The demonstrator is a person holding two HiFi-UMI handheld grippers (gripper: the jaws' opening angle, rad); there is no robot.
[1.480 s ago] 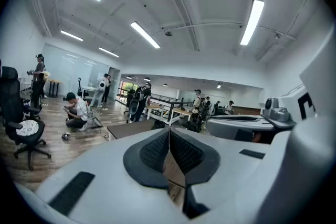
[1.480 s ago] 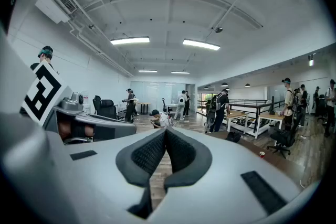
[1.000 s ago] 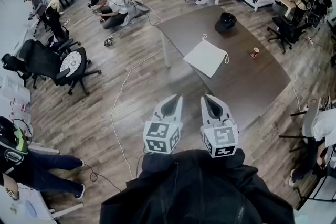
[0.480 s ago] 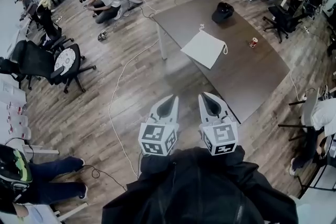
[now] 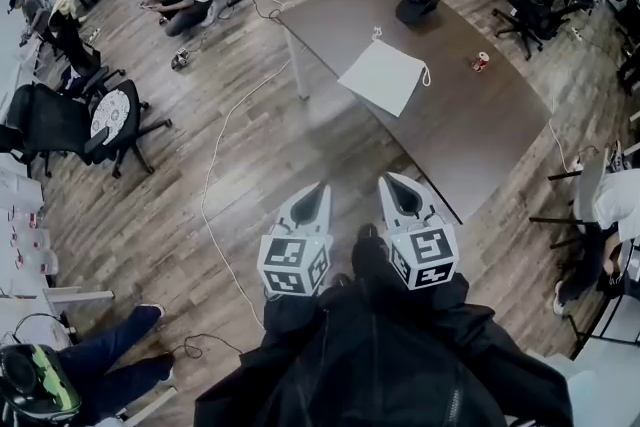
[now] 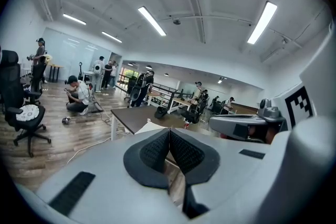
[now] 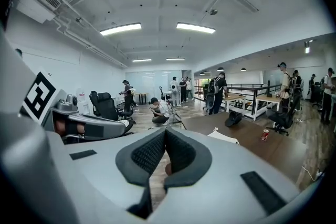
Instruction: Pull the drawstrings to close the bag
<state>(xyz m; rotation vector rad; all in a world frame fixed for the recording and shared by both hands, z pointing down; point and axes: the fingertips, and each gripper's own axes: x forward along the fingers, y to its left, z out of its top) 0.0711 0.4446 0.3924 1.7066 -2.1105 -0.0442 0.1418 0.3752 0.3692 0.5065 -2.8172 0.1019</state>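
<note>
Room: open office with a wood-plank floor, people seated and crouched around its margins, a black office chair [image 5: 75,120] off to the left.
Table [image 5: 470,135]: dark brown and bare over most of its top, well apart from the person wearing the camera.
Floor cable [image 5: 212,185]: white, trailing from the table's near left leg across the planks.
Bag [image 5: 382,77]: flat white drawstring pouch lying at the middle of the table's long edge that faces the person, one corner right at that edge.
Cap [image 5: 416,3]: black, near the table's far corner.
Can [image 5: 481,62]: small, red, toward the right-hand edge, apart from the bag.
Drawstrings: one loop [image 5: 377,33] at the bag's far corner, another [image 5: 428,75] at its right corner, both slack on the tabletop.
Left gripper [image 5: 316,190]: jaws pressed together, nothing between them.
Right gripper [image 5: 395,185]: likewise closed and empty.
Hand pose: both held side by side close before the body, tilted slightly down, aimed toward the table.
Task stage: judged not yet begun; the bag's mouth looks undrawn.
Risk: the pouch is light and sits at the edge, so a tug on one cord alone would probably drag it off.
Risk: thin cords lying flat could slip the pads, or cloth get pinched with them.
Risk: the cable might catch a foot.
</note>
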